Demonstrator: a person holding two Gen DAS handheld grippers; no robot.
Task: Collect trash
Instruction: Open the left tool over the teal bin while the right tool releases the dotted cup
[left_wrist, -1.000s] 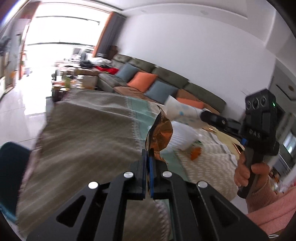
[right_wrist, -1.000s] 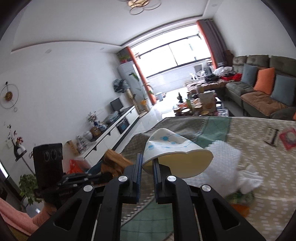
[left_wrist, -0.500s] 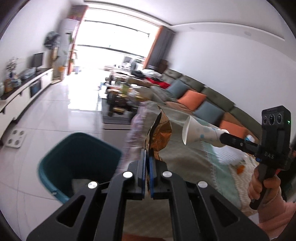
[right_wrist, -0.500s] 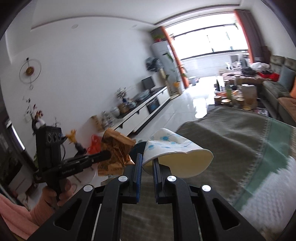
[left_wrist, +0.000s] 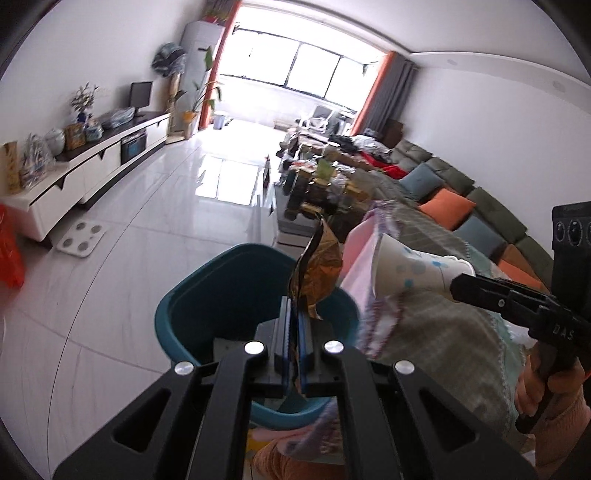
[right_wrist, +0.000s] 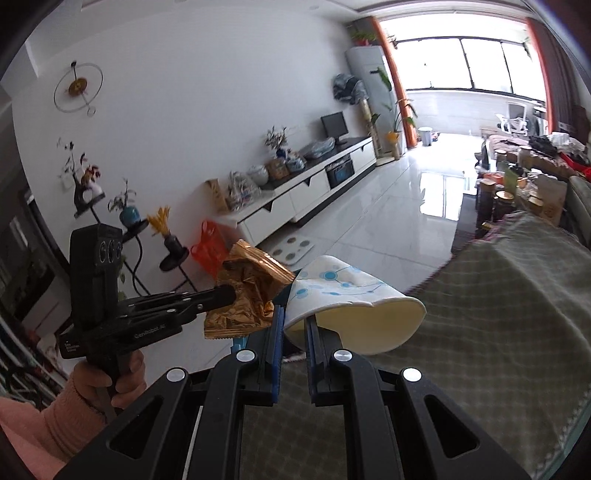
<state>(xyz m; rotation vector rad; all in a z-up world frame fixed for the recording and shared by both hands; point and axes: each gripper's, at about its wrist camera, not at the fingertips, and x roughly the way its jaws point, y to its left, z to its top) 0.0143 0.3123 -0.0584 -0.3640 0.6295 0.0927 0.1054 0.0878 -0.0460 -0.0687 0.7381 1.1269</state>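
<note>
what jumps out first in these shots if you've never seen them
The crumpled gold wrapper pinched in the left gripper, right above the teal bin on the floor. Beside it, the right gripper clamps a squashed paper cup with blue dots, over the cloth-covered table.

Left wrist view: bin (left_wrist: 192, 314) sits on the floor (left_wrist: 155, 236) directly ahead of and below the left gripper (left_wrist: 294, 314), just left of the cloth-draped table (left_wrist: 436, 332). Wrapper (left_wrist: 318, 273) sticks up from between the left gripper's fingers, over the bin's opening. Paper cup (left_wrist: 410, 269) is in the right gripper (left_wrist: 456, 284), just right of the wrapper, above the table edge. TV cabinet (left_wrist: 92, 166) runs along the left wall, sofa (left_wrist: 472, 206) along the right, window (left_wrist: 303, 70) at the far end. Scale (left_wrist: 81, 238) lies on the floor before the cabinet.
</note>
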